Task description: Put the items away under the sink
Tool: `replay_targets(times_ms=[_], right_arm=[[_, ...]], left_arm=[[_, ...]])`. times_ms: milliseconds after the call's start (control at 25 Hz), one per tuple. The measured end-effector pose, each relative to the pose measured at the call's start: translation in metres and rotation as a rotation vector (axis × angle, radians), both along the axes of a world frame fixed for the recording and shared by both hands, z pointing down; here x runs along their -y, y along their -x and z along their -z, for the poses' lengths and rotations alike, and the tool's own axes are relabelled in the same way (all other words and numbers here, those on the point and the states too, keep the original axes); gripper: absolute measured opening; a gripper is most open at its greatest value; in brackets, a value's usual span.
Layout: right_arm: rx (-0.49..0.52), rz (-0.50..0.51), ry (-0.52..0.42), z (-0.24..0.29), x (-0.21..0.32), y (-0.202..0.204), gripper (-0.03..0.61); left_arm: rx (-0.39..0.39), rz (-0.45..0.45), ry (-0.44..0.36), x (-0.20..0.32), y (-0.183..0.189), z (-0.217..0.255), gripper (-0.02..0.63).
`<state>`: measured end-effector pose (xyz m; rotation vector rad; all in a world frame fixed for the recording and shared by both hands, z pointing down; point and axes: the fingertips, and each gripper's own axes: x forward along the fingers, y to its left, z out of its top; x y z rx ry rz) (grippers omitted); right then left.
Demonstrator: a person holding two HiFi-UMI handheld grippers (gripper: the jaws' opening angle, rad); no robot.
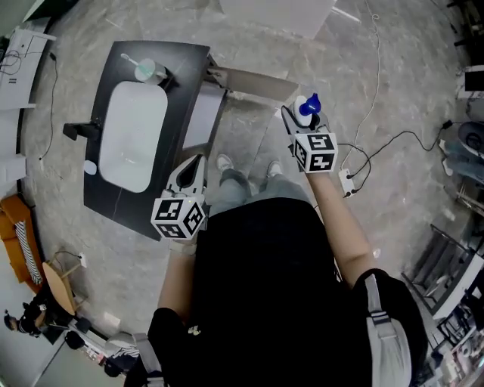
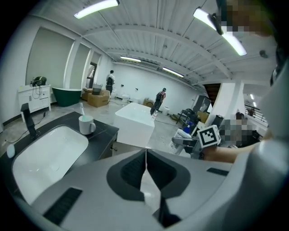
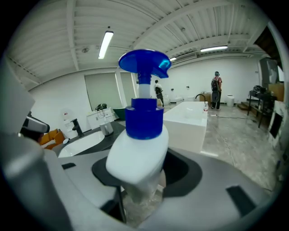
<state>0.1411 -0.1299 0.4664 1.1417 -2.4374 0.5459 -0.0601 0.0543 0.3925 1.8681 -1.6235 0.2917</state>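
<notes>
Two jaws of my right gripper (image 3: 140, 194) are clamped on the lower body of the pump bottle (image 3: 137, 149). It stands upright, long axis vertical: smooth white plastic, rounded shoulder, glossy blue collar and pump head. My left gripper (image 2: 145, 173) has its jaws pressed together on nothing and hangs nearer to the vanity. Farther, to the left of the bottle, lie the matte black counter (image 1: 113, 196), the white oval basin (image 1: 134, 136) and, I judge, an open door (image 1: 257, 78) below.

We see grey marbled floor (image 1: 408, 45), loose cables (image 1: 376, 72) on it; ribbed white ceiling (image 2: 149, 31), strip lights (image 2: 96, 8), white walls (image 2: 144, 83), green tub (image 2: 67, 96).
</notes>
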Motion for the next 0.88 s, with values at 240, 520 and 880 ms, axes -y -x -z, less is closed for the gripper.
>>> replay_targets(times_ms=[240, 520, 880], right_arm=[[-0.041, -0.142, 0.026, -0.011, -0.016, 0.001, 0.221], [-0.040, -0.284, 0.082, -0.039, -0.038, 0.017, 0.221], [-0.059, -0.225, 0.134, -0.117, -0.061, 0.035, 0.221]], left_arm=[[-0.053, -0.199, 0.036, 0.027, 0.012, -0.028, 0.023], [-0.093, -0.396, 0.114, 0.032, 0.031, -0.072, 0.023], [-0.048, -0.454, 0.246, 0.021, 0.032, -0.139, 0.023]])
